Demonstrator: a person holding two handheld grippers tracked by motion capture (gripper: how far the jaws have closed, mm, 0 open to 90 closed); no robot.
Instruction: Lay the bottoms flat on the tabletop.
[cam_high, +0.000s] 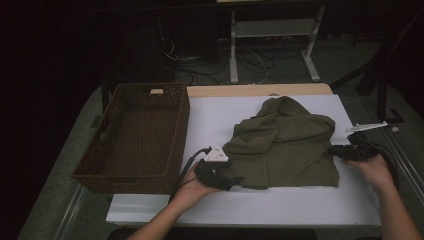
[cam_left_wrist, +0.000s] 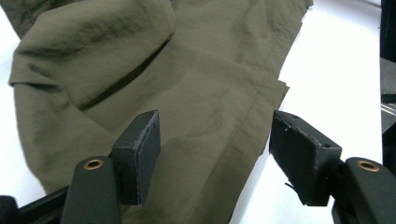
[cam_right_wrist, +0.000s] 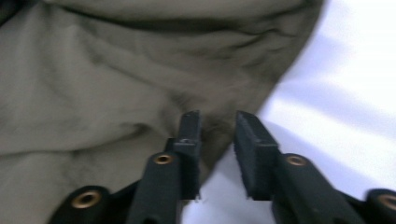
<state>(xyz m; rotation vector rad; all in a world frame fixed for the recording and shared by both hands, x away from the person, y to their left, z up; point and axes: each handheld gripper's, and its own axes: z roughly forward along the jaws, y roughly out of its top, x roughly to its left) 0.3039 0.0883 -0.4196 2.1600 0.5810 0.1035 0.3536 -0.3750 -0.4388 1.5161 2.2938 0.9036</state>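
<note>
White tabletop (cam_high: 250, 205), a flat rectangular surface, spreads across the middle of the high view, with a dark floor and metal table legs beyond it. Next in size, a dark brown woven wicker basket (cam_high: 179, 135), rectangular and shallow, sits on the left part of the table with nothing inside it. To its right lies an olive-green fabric garment (cam_high: 285, 145), crumpled and partly folded over itself at the far end, its near part spread flatter with a straight hem toward the person; it rests wholly on the table, apart from the basket. A person's forearms come in from the near edge, each hand holding a black two-jaw gripper. The left gripper (cam_high: 227, 181) sits at the garment's near left corner; in the left gripper view its jaws stand wide apart, one pad over the cloth and one over bare white table, with the hem running between them and nothing clamped. The right gripper (cam_high: 334, 150) sits at the garment's right edge; in the right gripper view (cam_right_wrist: 217, 133) its jaws are narrowed to a small gap at the cloth's edge, but nothing appears pinched between them. Judging by this, the work is at an early stage: neither edge is gripped, the garment remains unfolded, and the folding and any move to the basket are left to do.
</note>
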